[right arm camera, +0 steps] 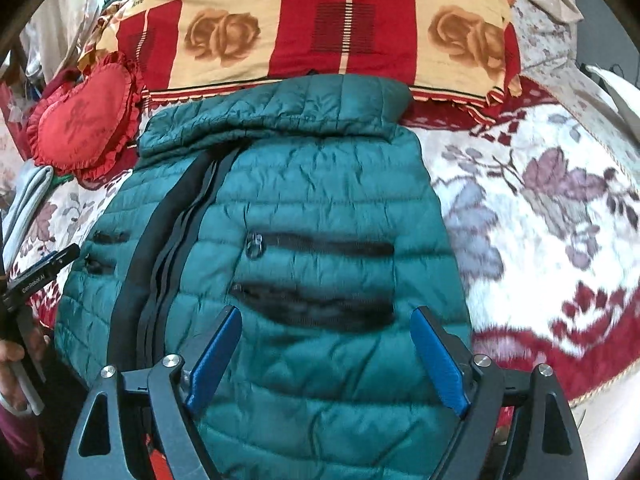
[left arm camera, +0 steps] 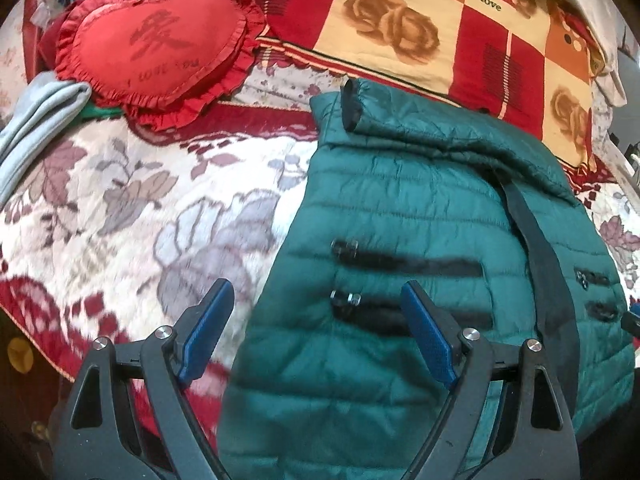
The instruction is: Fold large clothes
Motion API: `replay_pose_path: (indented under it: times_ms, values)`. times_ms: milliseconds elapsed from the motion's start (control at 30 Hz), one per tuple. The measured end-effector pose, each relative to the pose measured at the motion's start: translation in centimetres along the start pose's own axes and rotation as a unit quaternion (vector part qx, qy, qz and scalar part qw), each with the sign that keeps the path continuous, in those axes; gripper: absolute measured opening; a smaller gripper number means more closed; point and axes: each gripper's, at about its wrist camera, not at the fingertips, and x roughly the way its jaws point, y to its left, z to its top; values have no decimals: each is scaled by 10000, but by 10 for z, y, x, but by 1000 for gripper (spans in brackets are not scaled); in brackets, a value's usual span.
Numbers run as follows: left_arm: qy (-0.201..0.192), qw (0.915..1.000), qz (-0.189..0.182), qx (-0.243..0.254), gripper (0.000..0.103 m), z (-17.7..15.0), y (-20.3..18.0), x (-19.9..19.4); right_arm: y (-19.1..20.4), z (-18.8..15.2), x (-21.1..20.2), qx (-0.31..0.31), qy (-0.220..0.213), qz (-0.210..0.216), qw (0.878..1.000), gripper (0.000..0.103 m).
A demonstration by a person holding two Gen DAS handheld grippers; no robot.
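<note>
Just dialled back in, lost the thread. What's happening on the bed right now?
A person holds two tongs over a green puffer jacket spread front-up on the floral blanket. A sleeve already lies folded across its top. The left tongs and right tongs are both open and empty, above the jacket's lower part.

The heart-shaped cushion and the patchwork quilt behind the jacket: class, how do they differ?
The heart-shaped cushion is one plain red with a frilled edge; the patchwork quilt is checked in red, cream and orange with printed roses. The cushion is small; the quilt spans the bed. Both carry "love" lettering.
</note>
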Motion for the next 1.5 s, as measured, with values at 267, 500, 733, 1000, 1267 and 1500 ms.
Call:
replay_pose_path:
  times_ms: [267,500,733,1000,1267,1500]
  values:
    - [136,9998,59,-98,86,-22,14,-4,-12,-18,-7,105,86,-105,9999,86]
    - [231,9995,35,-195,86,-31,25,-4,-20,-28,-7,161,192,-185,9995,88]
    - [334,9993,6,-171,86,-39,29,-4,-24,-33,-9,171,237,-205,9994,88]
    - [398,9990,-14,-195,86,-43,32,-3,-38,-35,-9,475,332,-114,9983,89]
    - [417,9989,-28,-217,86,-44,34,-3,-32,-34,-9,336,329,-164,9988,89]
    - [511,9982,-111,-293,86,-48,37,-4,-31,-35,-9,307,313,-184,9989,89]
